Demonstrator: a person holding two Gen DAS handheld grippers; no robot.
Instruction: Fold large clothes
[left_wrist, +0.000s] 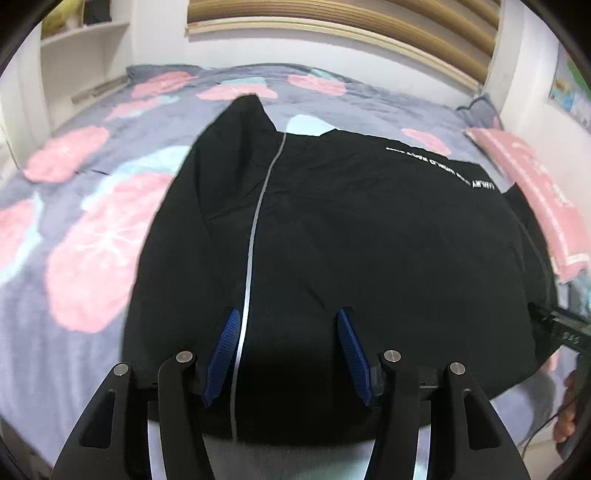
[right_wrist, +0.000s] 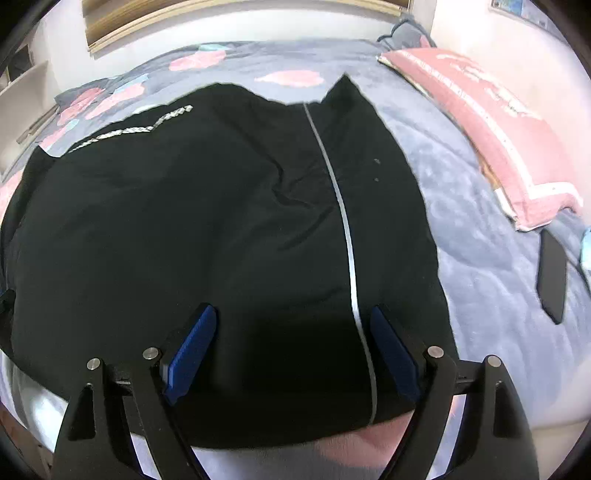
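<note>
Left wrist view showed the bed (left_wrist: 92, 258) filling most of the frame, its grey-blue cover printed with pink and pale-blue blotches, and a slatted wooden headboard (left_wrist: 351, 26) against the wall behind it. Spread across the middle of that cover lay the black garment (left_wrist: 351, 240) — flat for the most part, with soft creases, one pointed corner reaching toward the headboard and a line of white lettering (left_wrist: 443, 170) along its far edge. A thin pale stripe (left_wrist: 255, 229) ran down the cloth toward the near hem. A pink pillow (right_wrist: 491, 122) lay at the right edge of the bed, well apart from the garment, and a dark flat object (right_wrist: 552, 273) rested on the cover near it. The left gripper (left_wrist: 288, 354) hovered over the near hem with its jaws wide and nothing between the blue pads — the stripe passing just beside one pad. The right gripper (right_wrist: 291, 354) hung over the same hem farther along, jaws equally wide and empty.
</note>
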